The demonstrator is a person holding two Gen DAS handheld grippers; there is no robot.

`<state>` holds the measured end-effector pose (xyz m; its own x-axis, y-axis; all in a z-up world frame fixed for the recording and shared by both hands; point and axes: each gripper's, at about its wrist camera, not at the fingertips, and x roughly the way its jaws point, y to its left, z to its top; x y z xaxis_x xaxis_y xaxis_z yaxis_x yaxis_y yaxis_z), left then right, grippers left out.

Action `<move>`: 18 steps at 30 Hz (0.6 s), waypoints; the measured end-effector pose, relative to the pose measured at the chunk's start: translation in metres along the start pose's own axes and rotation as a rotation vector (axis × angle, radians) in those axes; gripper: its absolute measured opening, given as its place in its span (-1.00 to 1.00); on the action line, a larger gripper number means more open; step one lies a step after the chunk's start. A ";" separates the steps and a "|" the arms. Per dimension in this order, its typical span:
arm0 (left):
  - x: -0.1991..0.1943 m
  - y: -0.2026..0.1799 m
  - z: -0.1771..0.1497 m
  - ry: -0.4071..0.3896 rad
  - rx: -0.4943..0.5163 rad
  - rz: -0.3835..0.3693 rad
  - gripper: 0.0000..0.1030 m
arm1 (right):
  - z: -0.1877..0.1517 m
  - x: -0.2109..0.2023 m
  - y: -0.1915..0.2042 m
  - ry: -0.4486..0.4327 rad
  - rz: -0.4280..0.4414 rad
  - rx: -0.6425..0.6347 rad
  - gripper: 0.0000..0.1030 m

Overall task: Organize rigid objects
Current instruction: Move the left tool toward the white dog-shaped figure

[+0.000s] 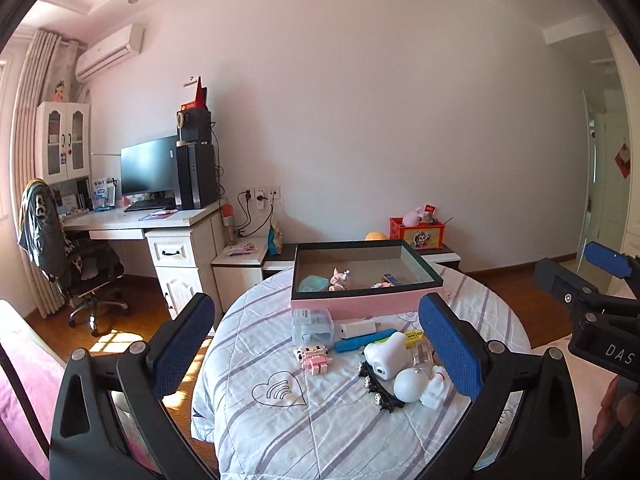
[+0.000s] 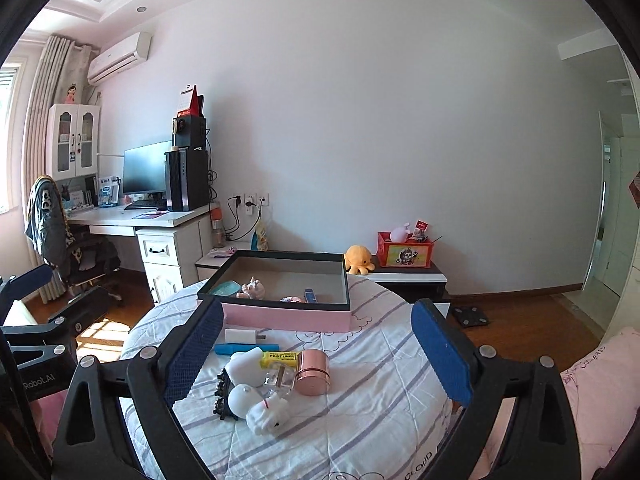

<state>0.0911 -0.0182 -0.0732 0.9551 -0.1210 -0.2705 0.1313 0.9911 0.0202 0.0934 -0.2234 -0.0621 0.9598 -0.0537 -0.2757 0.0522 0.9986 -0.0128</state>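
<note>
Pink box (image 1: 366,303) beyond scattered trinkets (image 1: 394,364), desk (image 1: 160,220) behind, nothing between fingers.

One pink box (image 2: 286,316) holds four small items, while about ten small objects lie on one striped quilt (image 2: 360,420) outside it.

Side-by-side wrist views (level, backed off) sharing pink box (image 1: 366,304)

Before me a bare pale wall (image 1: 380,120) and wood floor (image 2: 520,320). At left, my white desk (image 1: 160,220) holds a monitor (image 1: 148,166); curtains (image 1: 34,120) hang by the sunlit window, an air conditioner (image 1: 110,54) above.
</note>
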 end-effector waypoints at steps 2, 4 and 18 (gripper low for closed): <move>-0.009 0.000 0.001 -0.011 0.002 0.005 1.00 | 0.001 -0.010 -0.001 -0.012 -0.001 -0.001 0.87; -0.016 0.002 0.003 -0.023 -0.004 0.002 1.00 | 0.001 -0.020 0.000 -0.027 -0.005 -0.004 0.87; 0.005 0.011 -0.013 0.049 -0.035 -0.005 1.00 | -0.020 0.000 -0.006 0.052 -0.027 -0.001 0.87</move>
<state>0.0942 -0.0074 -0.0871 0.9403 -0.1245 -0.3169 0.1264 0.9919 -0.0147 0.0872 -0.2292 -0.0812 0.9423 -0.0807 -0.3249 0.0777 0.9967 -0.0222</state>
